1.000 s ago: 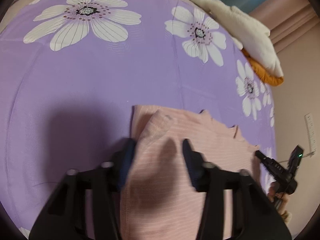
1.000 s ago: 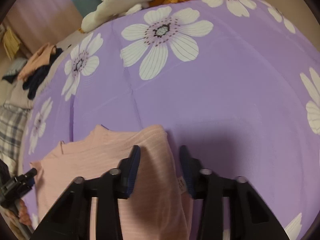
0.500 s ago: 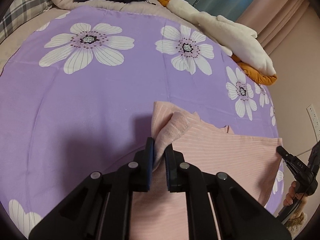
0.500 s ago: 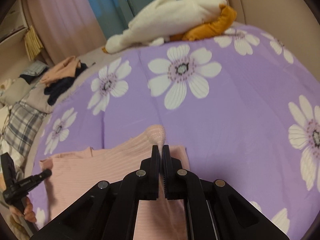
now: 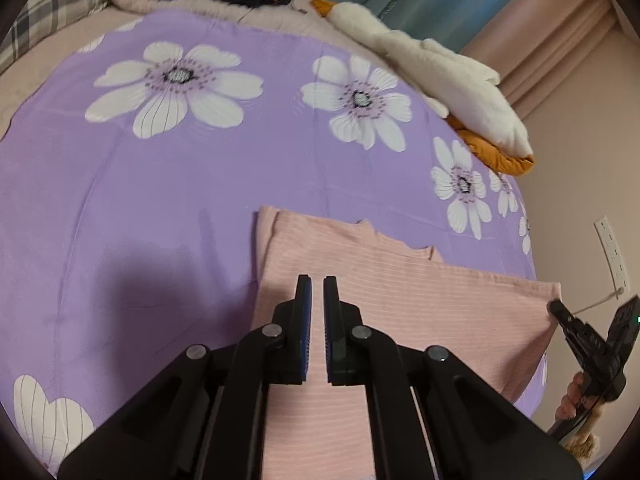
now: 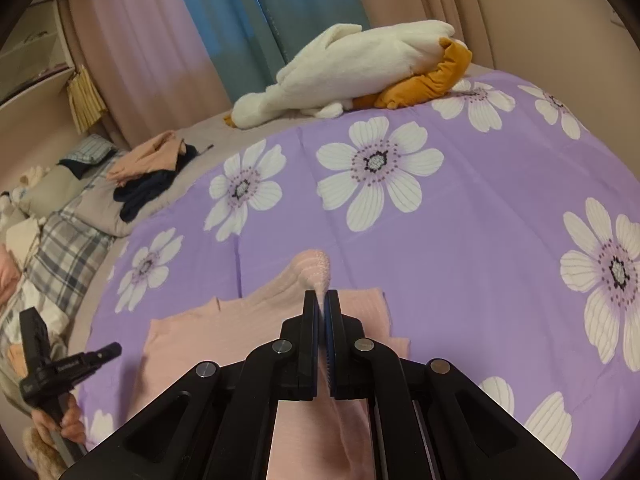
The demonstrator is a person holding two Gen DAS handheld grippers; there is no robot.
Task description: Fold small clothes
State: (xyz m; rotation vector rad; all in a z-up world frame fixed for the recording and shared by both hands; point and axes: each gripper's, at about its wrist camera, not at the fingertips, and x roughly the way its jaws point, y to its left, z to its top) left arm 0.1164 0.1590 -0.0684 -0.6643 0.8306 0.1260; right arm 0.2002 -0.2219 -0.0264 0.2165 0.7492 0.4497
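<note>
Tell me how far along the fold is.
Done: pink top lies spread on the purple sheet. In hand: right gripper is shut on a raised corner; left gripper is shut, apparently empty. Left: carrying that corner over to make the fold.

Left claw (image 5: 316, 284) closed and tilted downward, right claw (image 6: 321, 298) clamped shut

place: home bedroom | evidence: floral bedsheet (image 6: 480, 240); plush toy (image 6: 360, 68); curtains (image 6: 256, 20)

I see a white plush goose (image 6: 352, 68) lying at the far edge of the purple flowered sheet (image 6: 480, 240). Left of the sheet sit piled dark and peach clothes (image 6: 152, 172), with blue curtains (image 6: 264, 20) behind.
</note>
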